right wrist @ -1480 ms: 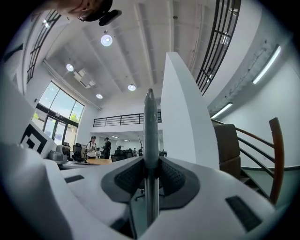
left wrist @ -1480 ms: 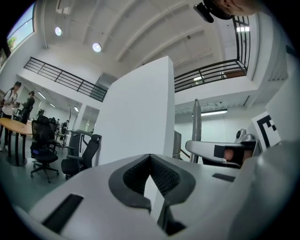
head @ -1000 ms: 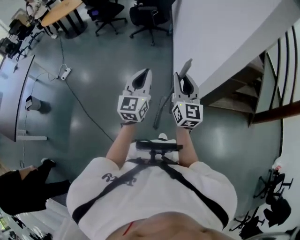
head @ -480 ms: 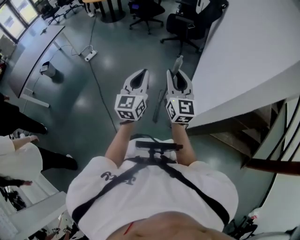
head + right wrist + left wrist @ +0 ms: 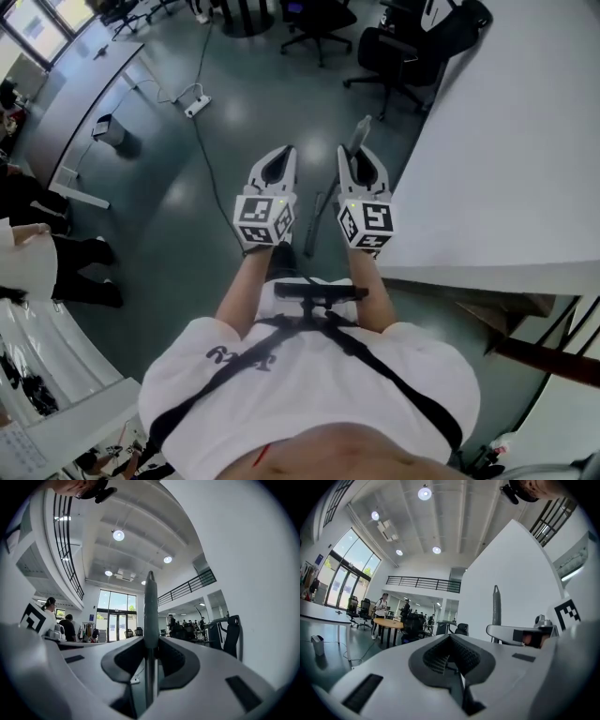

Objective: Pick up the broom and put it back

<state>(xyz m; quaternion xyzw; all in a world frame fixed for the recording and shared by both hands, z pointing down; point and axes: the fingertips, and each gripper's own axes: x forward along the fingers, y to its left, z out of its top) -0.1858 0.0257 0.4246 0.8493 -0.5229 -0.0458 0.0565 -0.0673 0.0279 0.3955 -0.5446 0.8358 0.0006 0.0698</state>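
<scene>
Since a second earlier the carrier had walked and turned. The open stairs that had stood at the right had slid into the near right corner, and the white wall (image 5: 506, 141) filled the right side. Both grippers kept their place ahead of the chest.

Nearest, the right gripper (image 5: 362, 161) had its jaws partly closed on the broom (image 5: 150, 606), clamping the grey handle upright between the pads. The handle's tip rose above the jaws and its dark lower length hung toward the floor (image 5: 187, 234) between the two tools; the bristle end was not in view. That upright carry probably kept the long handle from swinging into anything. Just to its left, the left gripper (image 5: 279, 161) was pressed fully together with nothing in it, apparently only riding along.

The wall's edge ran close on the right, so spare room lay leftward and ahead over bare floor. Farther off, a cable (image 5: 202, 155) with a power strip crossed at the left. Office chairs (image 5: 403, 56) stood at the far end by the wall's corner, narrowing the way.
</scene>
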